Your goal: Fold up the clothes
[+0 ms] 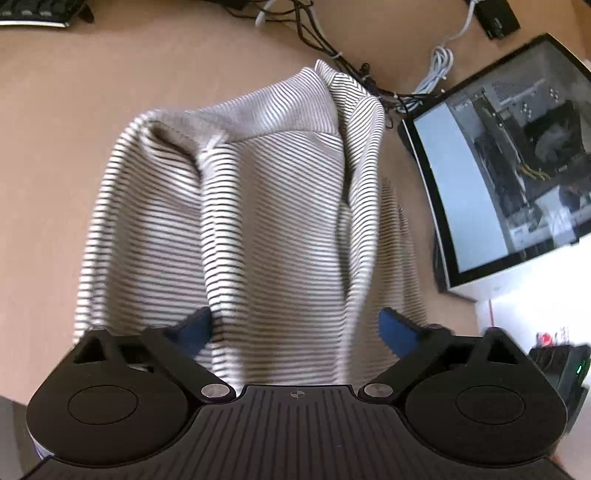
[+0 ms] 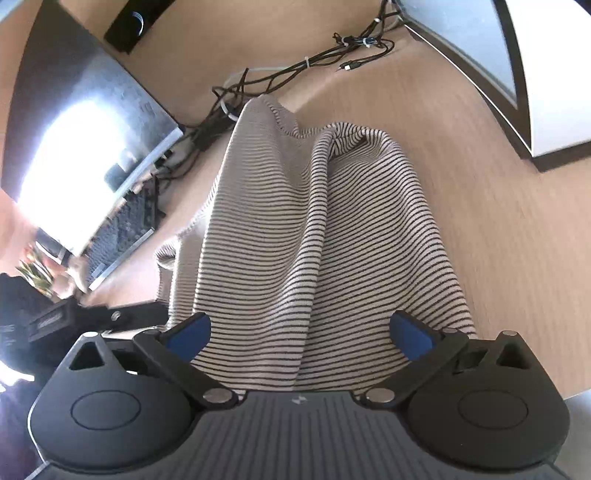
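The striped garment [image 1: 273,221] lies rumpled on the table [image 1: 55,147], its near edge between the wide-apart fingers of the left gripper [image 1: 295,328], pads clear of the cloth. The right gripper [image 2: 299,332] likewise stands wide over that edge, gripping nothing. The knit looks soft, light and limp; best pinched at the hem corners. Its long axis runs away from both grippers, towards the cables [image 2: 295,70].

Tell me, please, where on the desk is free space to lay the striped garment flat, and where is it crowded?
Free: bare wood left of the striped garment, below the keyboard; also bare wood on its right in the right wrist view. Crowded: the cables beyond its far edge and the computer case beside it.
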